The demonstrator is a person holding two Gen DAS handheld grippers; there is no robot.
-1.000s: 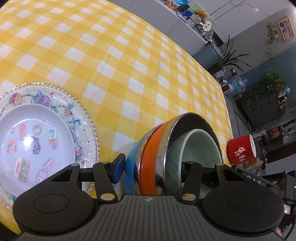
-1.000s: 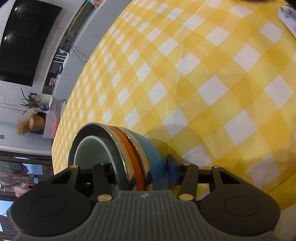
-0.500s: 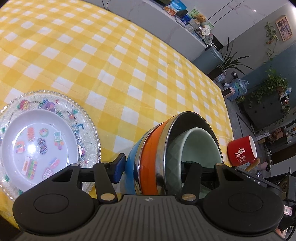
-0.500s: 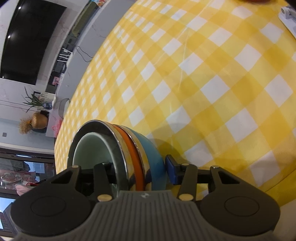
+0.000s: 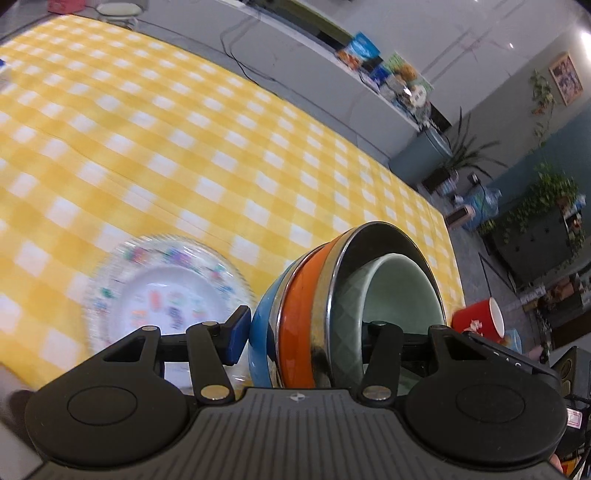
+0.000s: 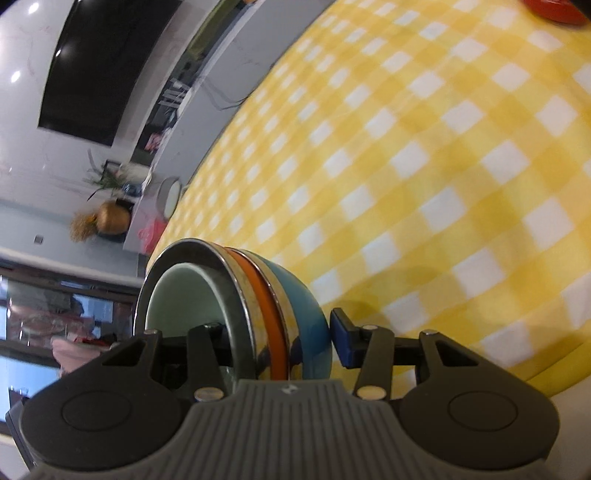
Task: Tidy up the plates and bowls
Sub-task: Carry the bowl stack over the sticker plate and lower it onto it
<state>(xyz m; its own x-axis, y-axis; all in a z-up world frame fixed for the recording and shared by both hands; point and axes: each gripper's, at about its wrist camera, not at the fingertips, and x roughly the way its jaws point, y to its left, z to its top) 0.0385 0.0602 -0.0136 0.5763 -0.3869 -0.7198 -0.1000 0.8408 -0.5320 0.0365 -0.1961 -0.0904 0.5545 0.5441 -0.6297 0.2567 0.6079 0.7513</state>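
Note:
A nested stack of bowls point(image 5: 317, 314), blue outside, then orange with steel rims, then pale green inside, is held on its side between both grippers. My left gripper point(image 5: 306, 339) is shut on the stack, one blue finger pad point(image 5: 236, 330) against the blue bowl's base. My right gripper point(image 6: 273, 339) is shut on the same stack point(image 6: 258, 295) from the other side. A clear decorated plate with a white plate in it point(image 5: 162, 291) lies on the yellow checked tablecloth point(image 5: 184, 147), below and left of the stack.
A red mug point(image 5: 480, 321) stands near the table's right edge. A red object point(image 6: 554, 11) lies at the far end in the right wrist view. Shelves, plants and a TV lie beyond the table.
Both grippers have lifted the bowl stack higher above the table and tilted the views up. The plates now look smaller and farther below.

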